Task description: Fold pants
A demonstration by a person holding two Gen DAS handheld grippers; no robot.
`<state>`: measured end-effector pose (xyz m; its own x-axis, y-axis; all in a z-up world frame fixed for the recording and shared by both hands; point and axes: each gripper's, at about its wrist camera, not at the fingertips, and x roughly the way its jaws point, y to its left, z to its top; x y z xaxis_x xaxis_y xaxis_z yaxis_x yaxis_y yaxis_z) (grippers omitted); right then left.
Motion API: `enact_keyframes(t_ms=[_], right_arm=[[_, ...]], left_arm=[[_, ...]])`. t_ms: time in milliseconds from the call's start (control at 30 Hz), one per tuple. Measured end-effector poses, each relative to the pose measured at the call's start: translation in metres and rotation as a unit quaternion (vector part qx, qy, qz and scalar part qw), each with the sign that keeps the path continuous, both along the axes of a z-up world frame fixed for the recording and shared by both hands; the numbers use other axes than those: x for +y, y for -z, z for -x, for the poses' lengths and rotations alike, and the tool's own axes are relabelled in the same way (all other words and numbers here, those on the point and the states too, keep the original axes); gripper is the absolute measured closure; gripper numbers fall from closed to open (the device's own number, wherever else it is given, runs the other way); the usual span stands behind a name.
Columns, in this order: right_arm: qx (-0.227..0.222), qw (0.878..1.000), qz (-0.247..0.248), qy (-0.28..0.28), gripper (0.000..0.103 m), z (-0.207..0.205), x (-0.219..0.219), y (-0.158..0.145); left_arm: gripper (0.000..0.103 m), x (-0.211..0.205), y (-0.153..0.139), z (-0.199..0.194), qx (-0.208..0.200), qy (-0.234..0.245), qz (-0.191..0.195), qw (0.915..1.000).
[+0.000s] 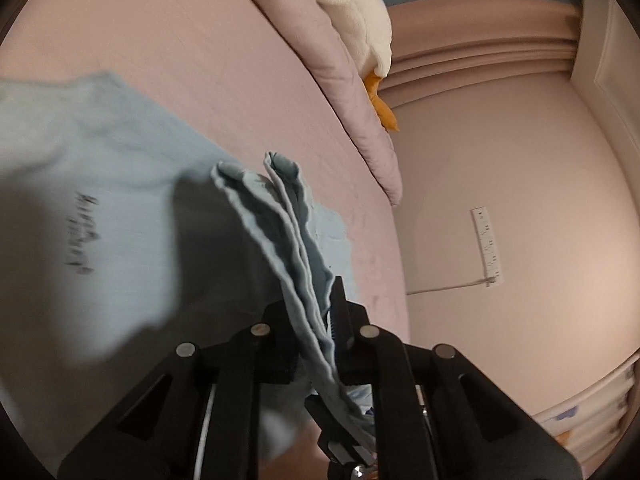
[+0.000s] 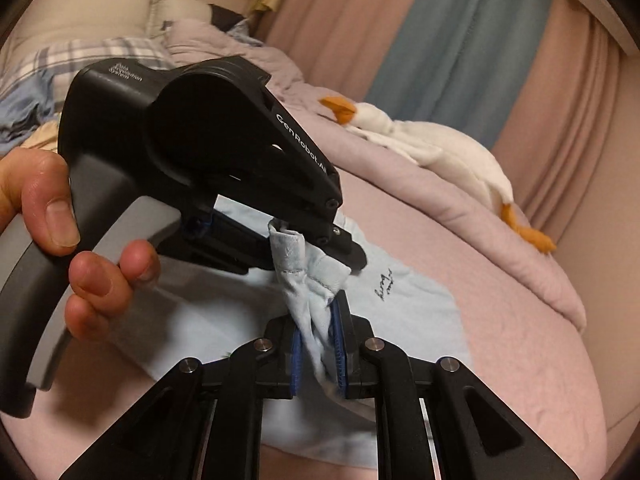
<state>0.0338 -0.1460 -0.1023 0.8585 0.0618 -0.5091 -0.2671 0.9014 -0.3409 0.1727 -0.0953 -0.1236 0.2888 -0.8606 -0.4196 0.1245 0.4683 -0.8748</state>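
Right gripper: low centre of the right wrist view; its black jaws with blue pads pinch a bunched fold of the light blue cotton pants.
Left gripper: low centre of the left wrist view; its jaws are pressed together on layered hems of the same pants, which stand up from between them toward the middle of the frame.
Left gripper in the right view: its black tips bite the rolled hem directly above the right gripper's tips, so the two pinches lie just beside each other.
Hand: at the left edge, fingers around the grey handle of the left gripper.
Pants: the rest spreads flat on the pink bed sheet below and behind both grippers; small dark script shows on the cloth right of the tips.
Lilac quilt: bunched along the far side of the bed.
White plush goose with orange beak and feet: lying on the quilt, upper right.
Curtains in pink and blue: behind, at top.
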Motion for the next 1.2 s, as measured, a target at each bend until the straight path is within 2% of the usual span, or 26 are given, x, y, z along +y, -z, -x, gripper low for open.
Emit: enact_keyframes(t_ms=[67,133,167,200,233,267,333,400,433,533,567,600,633,667,700,733,800,833,900,933,967,1000,1100,1167,1200], right_arm=[[0.001,1.0,0.01,-0.013,0.09,-0.002,0.011,0.002],[0.017,0.999,0.01,-0.03,0.09,-0.004,0.018,0.009],[0.027,0.999,0.008,-0.033,0.085,-0.004,0.02,0.012],[0.042,0.998,0.006,-0.04,0.069,-0.006,0.022,0.016],[0.069,0.997,0.0,-0.047,0.062,-0.008,0.021,0.02],[0.083,0.995,-0.008,-0.05,0.057,-0.009,0.02,0.022],[0.108,0.991,-0.049,-0.066,0.057,-0.005,0.007,0.015],[0.122,0.985,-0.1,-0.071,0.056,-0.002,-0.015,0.001],[0.123,0.979,-0.143,-0.07,0.056,-0.001,-0.034,-0.011],[0.119,0.969,-0.212,-0.03,0.056,-0.015,-0.077,-0.031],[0.118,0.968,-0.219,-0.003,0.057,-0.025,-0.091,-0.035],[0.116,0.97,-0.213,0.021,0.061,-0.03,-0.097,-0.035],[0.114,0.972,-0.2,0.054,0.066,-0.039,-0.104,-0.036],[0.117,0.971,-0.197,0.072,0.077,-0.048,-0.111,-0.034],[0.123,0.969,-0.199,0.083,0.081,-0.054,-0.117,-0.03],[0.127,0.968,-0.194,0.097,0.081,-0.06,-0.12,-0.026],[0.139,0.968,-0.174,0.115,0.085,-0.071,-0.123,-0.012],[0.147,0.968,-0.164,0.119,0.085,-0.073,-0.121,-0.004],[0.16,0.969,-0.14,0.123,0.085,-0.07,-0.117,0.012],[0.168,0.97,-0.124,0.126,0.085,-0.071,-0.115,0.022],[0.17,0.97,-0.122,0.124,0.085,-0.064,-0.117,0.027],[0.168,0.97,-0.124,0.121,0.085,-0.059,-0.12,0.027],[0.177,0.969,-0.122,0.122,0.085,-0.059,-0.125,0.021],[0.166,0.972,-0.13,0.104,0.085,-0.06,-0.12,0.012],[0.154,0.974,-0.146,0.074,0.085,-0.058,-0.112,0.001]], left_arm=[[0.094,0.006,0.002,0.003,-0.007,-0.004,-0.026,0.9996],[0.091,0.012,0.01,0.004,0.003,-0.009,-0.056,0.9984],[0.086,0.011,0.015,0.002,0.009,-0.01,-0.083,0.9965],[0.072,0.013,0.019,0.002,0.015,-0.013,-0.117,0.993],[0.07,0.016,0.021,0.003,0.015,-0.017,-0.138,0.9902],[0.07,0.022,0.021,0.006,0.012,-0.015,-0.136,0.9905],[0.065,0.033,0.013,0.01,-0.002,-0.019,-0.155,0.9877],[0.064,0.042,0.002,0.015,-0.029,-0.027,-0.177,0.9835],[0.064,0.045,-0.002,0.016,-0.035,-0.03,-0.182,0.9822],[0.064,0.034,-0.014,0.013,-0.053,-0.019,-0.16,0.9855],[0.064,0.026,-0.019,0.013,-0.06,-0.011,-0.152,0.9865],[0.064,0.012,-0.022,0.011,-0.068,0.001,-0.143,0.9874],[0.066,0.002,-0.025,0.012,-0.074,0.013,-0.134,0.9881],[0.066,-0.014,-0.027,0.012,-0.078,0.026,-0.129,0.9882],[0.066,-0.025,-0.029,0.015,-0.083,0.036,-0.129,0.9876],[0.066,-0.038,-0.028,0.016,-0.089,0.046,-0.136,0.9856],[0.066,-0.063,-0.02,0.022,-0.098,0.066,-0.175,0.9775],[0.07,-0.07,-0.014,0.024,-0.098,0.072,-0.201,0.9721],[0.077,-0.071,0.003,0.03,-0.091,0.068,-0.269,0.9564],[0.082,-0.063,0.011,0.033,-0.09,0.057,-0.287,0.952],[0.09,-0.054,0.015,0.036,-0.092,0.047,-0.29,0.9514],[0.103,-0.035,0.019,0.043,-0.093,0.033,-0.288,0.9525],[0.101,-0.01,0.021,0.055,-0.095,0.016,-0.265,0.9594],[0.101,-0.004,0.02,0.063,-0.107,0.01,-0.273,0.956],[0.101,-0.004,0.019,0.066,-0.105,0.008,-0.273,0.9562]])
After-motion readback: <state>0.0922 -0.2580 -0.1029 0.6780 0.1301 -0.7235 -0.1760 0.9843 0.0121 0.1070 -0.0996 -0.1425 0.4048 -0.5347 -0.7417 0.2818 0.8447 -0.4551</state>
